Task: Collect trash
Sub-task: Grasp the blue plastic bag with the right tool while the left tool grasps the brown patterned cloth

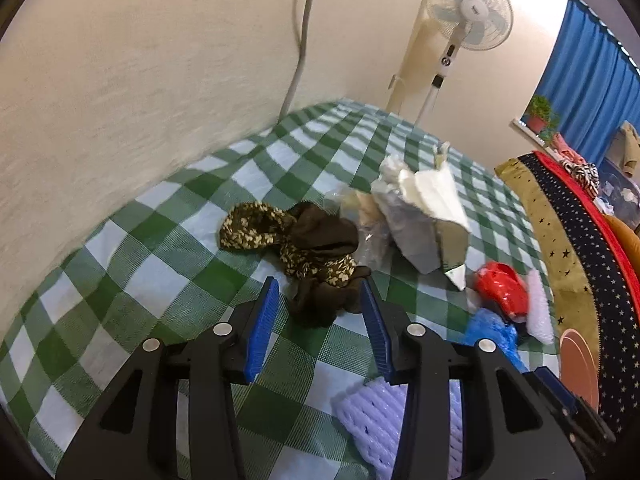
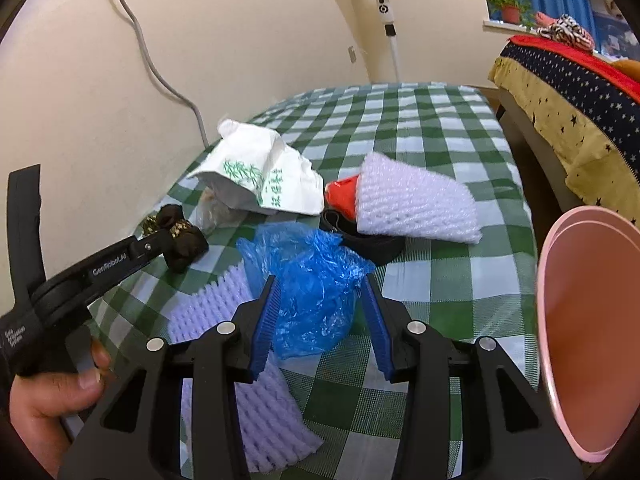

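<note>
While both claws hang over the green-and-white checked tabletop (image 2: 440, 128), their blue pads stand spread with nothing pinched. Between the left claw's (image 1: 320, 312) pads, but not pressed by them, shows the near end of a dark brown cloth (image 1: 320, 264) with a speckled band. Beyond that cloth lies a crumpled white bag (image 1: 424, 200), and to its right a red plastic piece (image 1: 502, 286), a blue plastic film (image 1: 492, 332) and a white foam net (image 1: 538, 304).

From the right wrist view, the right claw (image 2: 320, 316) frames the blue plastic film (image 2: 312, 280), which rests partly on a lavender foam net (image 2: 256, 384); the pads do not press it. Farther back sit the white foam net (image 2: 412, 200), touching the red plastic piece (image 2: 344, 196), and the white bag (image 2: 260, 172) printed with green bamboo. A pink bin (image 2: 592, 320) stands at the right edge. A hand (image 2: 48, 396) grips the left claw's handle at lower left.
</note>
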Demonstrator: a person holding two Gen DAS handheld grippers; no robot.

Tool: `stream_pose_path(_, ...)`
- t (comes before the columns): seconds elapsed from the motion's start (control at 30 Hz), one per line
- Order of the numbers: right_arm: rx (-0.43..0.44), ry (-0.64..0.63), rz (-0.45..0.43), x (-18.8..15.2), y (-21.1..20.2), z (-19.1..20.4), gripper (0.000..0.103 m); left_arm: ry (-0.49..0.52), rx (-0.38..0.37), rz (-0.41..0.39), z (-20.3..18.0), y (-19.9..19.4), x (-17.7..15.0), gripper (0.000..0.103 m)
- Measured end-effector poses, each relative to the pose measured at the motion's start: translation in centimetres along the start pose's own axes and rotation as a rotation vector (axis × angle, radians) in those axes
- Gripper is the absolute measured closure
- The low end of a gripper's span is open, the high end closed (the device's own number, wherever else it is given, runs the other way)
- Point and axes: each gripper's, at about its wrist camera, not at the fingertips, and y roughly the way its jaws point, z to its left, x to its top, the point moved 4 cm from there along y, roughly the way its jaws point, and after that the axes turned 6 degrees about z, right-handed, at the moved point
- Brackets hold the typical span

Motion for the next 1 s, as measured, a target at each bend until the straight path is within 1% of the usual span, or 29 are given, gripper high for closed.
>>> stream_pose_path(0.17, -0.003, -0.001, 0.034, -0.1, 1.0, -0.1, 0.060, 0.013, 0.005, 0.034, -0.3, 1.0, -0.2, 0.061)
stream_pose_path(0.2, -0.002, -0.003, 0.039, -0.2, 1.2, 0.0, 0.061, 0.016, 0.006, 0.038, -0.4, 1.2, -0.3, 0.064)
stream_pose_path(0.23, -0.001, -0.006, 0.042, -0.1, 1.2, 0.1, 0.064, 0.016, 0.004, 0.042, -0.4, 1.2, -0.3, 0.069)
stream_pose_path(0.27, 0.000, -0.010, 0.045, -0.2, 1.3, 0.2, 0.066, 0.013, 0.003, 0.047, -0.3, 1.3, -0.4, 0.070)
stream_pose_path(0.3, -0.001, -0.014, 0.048, -0.2, 1.4, 0.2, 0.069, 0.010, 0.001, 0.049, -0.2, 1.4, -0.4, 0.072)
stream_pose_path(0.33, -0.003, -0.019, 0.052, -0.3, 1.5, 0.3, 0.074, 0.007, -0.002, 0.051, -0.2, 1.4, -0.4, 0.078)
stream_pose_path(0.37, -0.003, -0.021, 0.055, -0.3, 1.6, 0.4, 0.077, 0.007, -0.005, 0.054, -0.2, 1.4, -0.4, 0.080)
stream_pose_path(0.43, -0.002, -0.025, 0.057, -0.3, 1.6, 0.4, 0.090, 0.013, -0.009, 0.054, -0.2, 1.3, -0.5, 0.086)
stream_pose_path(0.53, 0.003, -0.039, 0.053, -0.4, 1.5, 0.7, 0.098, 0.021, -0.010, 0.049, -0.4, 1.3, -0.4, 0.090)
stream_pose_path(0.7, -0.002, -0.055, 0.020, -0.1, 0.4, 1.0, 0.100, 0.023, -0.018, 0.031, -0.4, 0.5, -0.4, 0.093)
stream_pose_path(1.0, -0.025, -0.072, -0.056, 0.4, -2.5, 1.2, 0.100, 0.051, -0.018, -0.002, -0.8, -1.4, -0.5, 0.094)
